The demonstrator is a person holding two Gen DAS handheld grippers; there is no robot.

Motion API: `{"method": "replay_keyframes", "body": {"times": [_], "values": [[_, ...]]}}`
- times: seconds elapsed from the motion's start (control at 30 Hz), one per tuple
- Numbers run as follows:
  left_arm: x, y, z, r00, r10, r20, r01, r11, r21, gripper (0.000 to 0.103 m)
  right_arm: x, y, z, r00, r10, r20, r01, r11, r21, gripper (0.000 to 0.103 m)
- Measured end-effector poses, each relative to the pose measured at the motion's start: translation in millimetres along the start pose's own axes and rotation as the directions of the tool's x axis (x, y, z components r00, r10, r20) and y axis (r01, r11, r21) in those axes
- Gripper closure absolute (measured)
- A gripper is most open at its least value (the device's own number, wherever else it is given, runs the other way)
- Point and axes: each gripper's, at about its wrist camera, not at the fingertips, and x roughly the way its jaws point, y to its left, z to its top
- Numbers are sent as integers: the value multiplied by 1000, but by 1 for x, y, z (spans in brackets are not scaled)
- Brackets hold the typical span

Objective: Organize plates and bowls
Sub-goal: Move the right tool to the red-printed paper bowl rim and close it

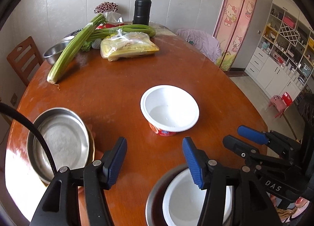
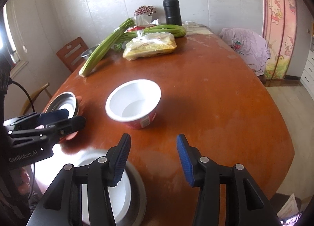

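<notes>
A white paper bowl with a red printed outside [image 1: 170, 108] [image 2: 134, 102] stands alone on the round brown table [image 1: 121, 92] [image 2: 215, 108]. A second white bowl [image 1: 188, 200] [image 2: 119, 192] sits nested in a steel bowl [image 1: 155, 198] [image 2: 137, 188] at the near edge. A steel plate [image 1: 58, 139] [image 2: 64, 102] lies at the left on a tan dish. My left gripper [image 1: 155, 159] is open and empty above the table; its right finger hangs over the nested bowl. My right gripper [image 2: 153, 157] is open and empty, and it also shows in the left wrist view [image 1: 241, 137].
At the far side lie celery bunches [image 1: 78, 45] [image 2: 102, 49], a bagged yellow packet [image 1: 127, 47] [image 2: 151, 46], a steel basin [image 1: 54, 52], a black flask [image 1: 142, 10] [image 2: 172, 10] and a tissue box. Wooden chairs stand left [image 1: 21, 57]; a cloth-draped chair stands right [image 2: 247, 47].
</notes>
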Motion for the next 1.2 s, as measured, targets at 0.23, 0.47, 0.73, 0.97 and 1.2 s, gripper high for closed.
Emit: {"method": "replay_keyframes", "body": {"times": [0.23,0.47,0.73,0.97,1.2], "values": [[25,5,15,1000,1,-28,0,1000,9,45,17,-2,22,1000,-2,-2,2,1000,2,53],[41,7,27,999,-5,-48,6,1000,14,45,32,-5,35,1000,-7,-15,7,1000,16,53],[49,11,38,998,-7,-64,7,1000,4,45,44,-8,42,999,-10,-35,11,1000,23,53],[66,11,47,995,-9,-99,9,1000,0,45,58,-8,47,998,-6,-56,6,1000,14,53],[87,15,47,988,-23,-155,18,999,-34,45,82,-13,47,995,0,-99,1,1000,16,53]]}}
